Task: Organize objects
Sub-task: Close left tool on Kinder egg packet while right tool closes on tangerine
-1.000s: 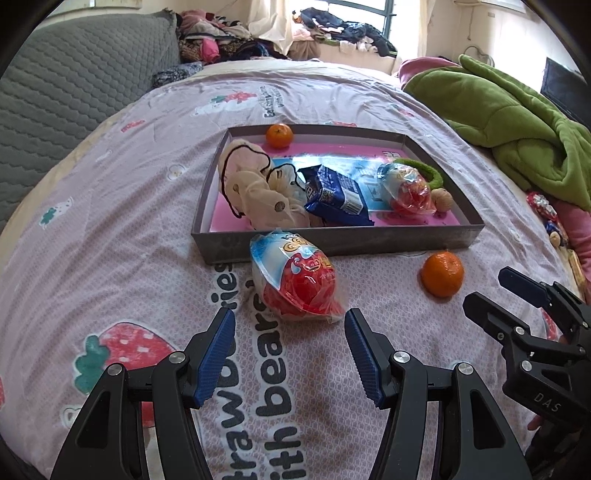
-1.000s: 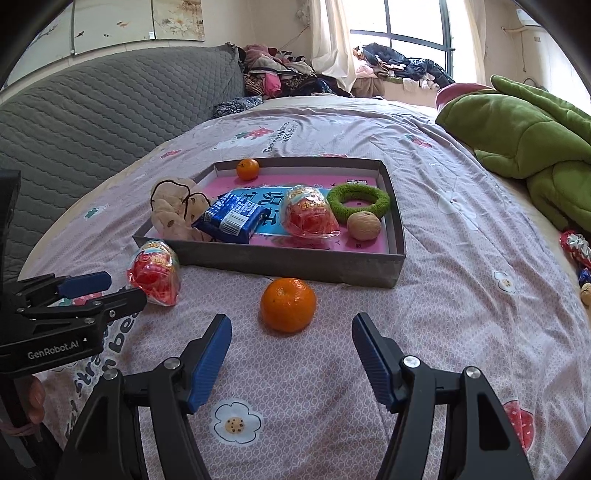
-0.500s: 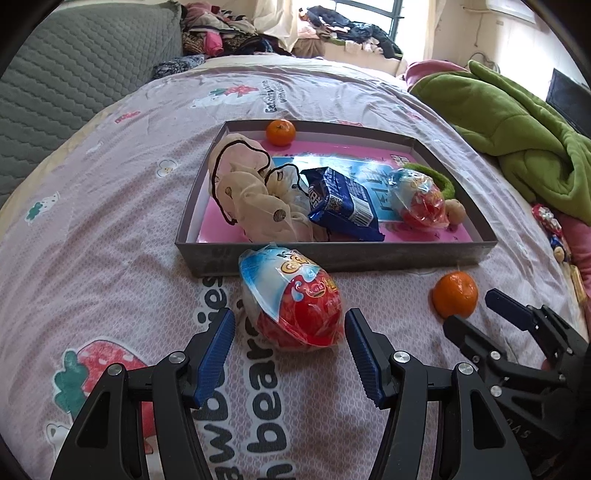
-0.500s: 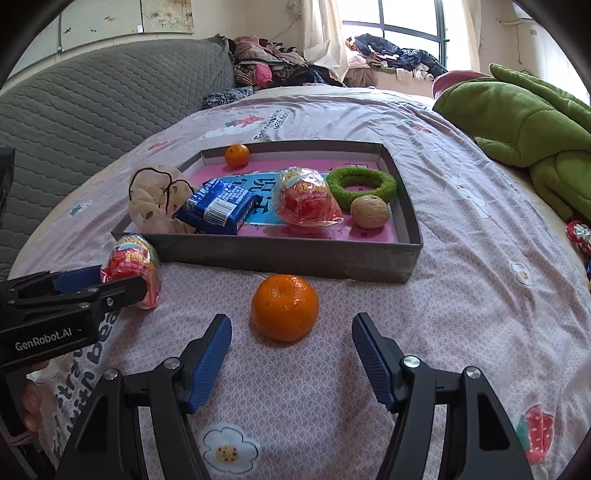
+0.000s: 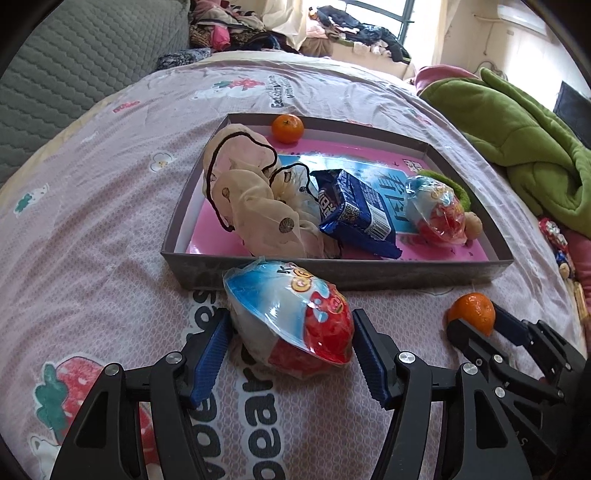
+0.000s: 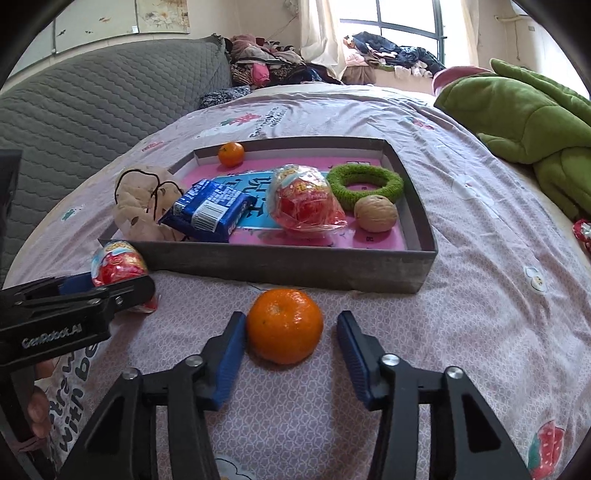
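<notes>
The work area is a bed with a lilac printed sheet. A grey quilted headboard stands at the left, a crumpled green blanket lies at the right, and clothes are piled below the window. A shallow grey cardboard tray rests mid-bed. The left tongs are opening around a red-and-blue wrapped candy egg just before the tray. The right tongs are closing around a loose orange mandarin, with the right pad not yet touching.
</notes>
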`<state>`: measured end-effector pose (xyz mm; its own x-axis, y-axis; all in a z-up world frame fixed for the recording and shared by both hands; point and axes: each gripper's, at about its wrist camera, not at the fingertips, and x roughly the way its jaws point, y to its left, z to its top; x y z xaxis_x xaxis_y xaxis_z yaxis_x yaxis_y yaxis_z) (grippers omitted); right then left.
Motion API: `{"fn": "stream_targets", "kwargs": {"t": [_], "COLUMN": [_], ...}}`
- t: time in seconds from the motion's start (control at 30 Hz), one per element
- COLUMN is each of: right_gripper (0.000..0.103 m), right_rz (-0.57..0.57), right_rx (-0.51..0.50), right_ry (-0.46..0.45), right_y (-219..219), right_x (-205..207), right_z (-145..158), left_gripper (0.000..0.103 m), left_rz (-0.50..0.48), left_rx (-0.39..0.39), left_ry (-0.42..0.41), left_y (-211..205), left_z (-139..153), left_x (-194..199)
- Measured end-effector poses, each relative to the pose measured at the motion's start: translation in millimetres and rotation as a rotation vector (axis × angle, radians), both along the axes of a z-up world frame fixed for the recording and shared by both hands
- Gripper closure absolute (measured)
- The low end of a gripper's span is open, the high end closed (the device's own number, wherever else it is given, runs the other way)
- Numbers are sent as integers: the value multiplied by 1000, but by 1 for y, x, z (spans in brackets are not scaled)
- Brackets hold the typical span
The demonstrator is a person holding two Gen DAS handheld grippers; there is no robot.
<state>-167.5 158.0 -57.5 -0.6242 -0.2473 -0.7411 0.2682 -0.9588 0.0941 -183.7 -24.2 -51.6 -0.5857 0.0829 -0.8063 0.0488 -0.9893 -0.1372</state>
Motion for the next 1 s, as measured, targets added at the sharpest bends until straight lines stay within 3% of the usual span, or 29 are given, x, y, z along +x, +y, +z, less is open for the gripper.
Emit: {"fn": "stream_targets", "kwargs": {"t": [0.07,0.5,1.0], "right_gripper": [61,61,61], "right_rz": [14,25,52], "right_rx": [3,1,-17], "right_ry": [5,16,55], "right_y": [-3,-3,-5], "right_x": [2,6,22], "right_z": [1,4,23], "left_gripper": [36,39,39], "left_rz": [-3,-22,-24], "left_rx": [9,-4,-36], "left_ry": [5,44,120], "left_y": [-1,2,5], "left_z": [-2,3,38], "left_x": [-1,8,34]}}
